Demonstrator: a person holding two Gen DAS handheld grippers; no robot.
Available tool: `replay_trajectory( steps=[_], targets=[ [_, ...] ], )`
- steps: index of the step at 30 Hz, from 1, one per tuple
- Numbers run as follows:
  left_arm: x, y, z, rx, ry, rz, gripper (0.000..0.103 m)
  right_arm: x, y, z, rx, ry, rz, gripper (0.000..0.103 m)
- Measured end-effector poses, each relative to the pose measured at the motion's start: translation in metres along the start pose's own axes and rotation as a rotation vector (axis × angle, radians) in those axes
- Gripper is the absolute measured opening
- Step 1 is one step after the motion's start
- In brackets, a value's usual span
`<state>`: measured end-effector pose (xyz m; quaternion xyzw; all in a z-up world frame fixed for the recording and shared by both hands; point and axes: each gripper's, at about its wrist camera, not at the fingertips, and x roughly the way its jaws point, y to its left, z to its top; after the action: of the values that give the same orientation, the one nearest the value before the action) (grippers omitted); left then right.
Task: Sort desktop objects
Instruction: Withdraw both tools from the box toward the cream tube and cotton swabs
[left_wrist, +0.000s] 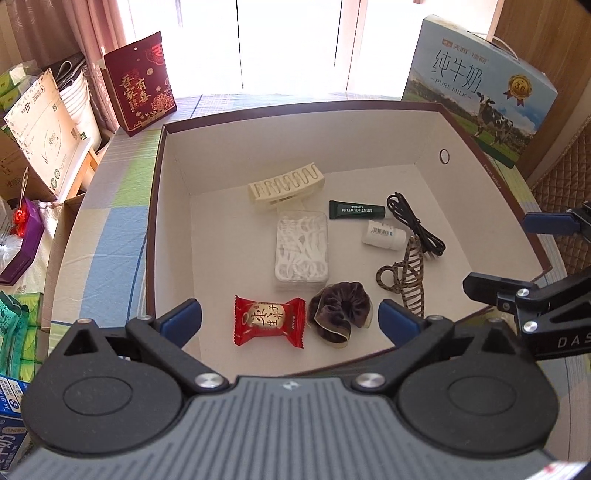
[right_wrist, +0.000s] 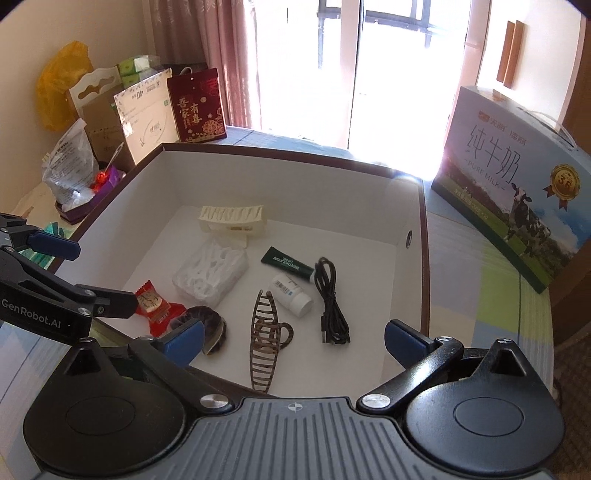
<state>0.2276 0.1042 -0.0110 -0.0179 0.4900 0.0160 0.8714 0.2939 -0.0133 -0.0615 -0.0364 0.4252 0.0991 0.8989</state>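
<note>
1. The open box (left_wrist: 436, 147) is the largest thing here, sitting on the checked worktop (left_wrist: 110, 229) with its high white walls keeping everything inside together; in my judgement it serves as the collecting place for the sorting, since all the small desktop items already lie on its floor
2. The milk carton (left_wrist: 480, 92) and the red gift bag (left_wrist: 140, 85) stand upright outside the box toward the window, apparently just parked clear of the work
3. The left gripper (left_wrist: 290, 317) hangs over the near edge of the box, jaws spread wide and holding nothing; the right gripper (right_wrist: 293, 338) does the same from the other near corner, released and empty; both angle down into the box, a pose that suits a hand done with dropping something
4. The clear floss-pick case (left_wrist: 301, 251) lies flat mid-floor, just in front of the cream hair claw (left_wrist: 286, 186)
5. The leopard hair claw (right_wrist: 264, 345) lies on its side near the front wall, just beside the brown scrunchie (left_wrist: 338, 314) and the red candy packet (left_wrist: 269, 321)
6. The black cable (right_wrist: 330, 299) lies coiled loosely toward the right wall
7. The white bottle (left_wrist: 384, 234) lies tipped over beside the green tube (left_wrist: 356, 210), both too small to need standing
</note>
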Motion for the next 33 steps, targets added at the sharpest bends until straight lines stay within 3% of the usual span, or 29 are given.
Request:
replay_trajectory(
  steps=[20, 33],
  targets=[
    [-0.055, -0.015, -0.044, -0.026, -0.069, 0.017, 0.100, -0.055, 0.018, -0.035, 0.039, -0.068, 0.025, 0.101],
    [-0.085, -0.025, -0.082, -0.054, -0.098, 0.039, 0.100, -0.080, 0.033, -0.072, 0.032, -0.062, 0.041, 0.101]
  ],
)
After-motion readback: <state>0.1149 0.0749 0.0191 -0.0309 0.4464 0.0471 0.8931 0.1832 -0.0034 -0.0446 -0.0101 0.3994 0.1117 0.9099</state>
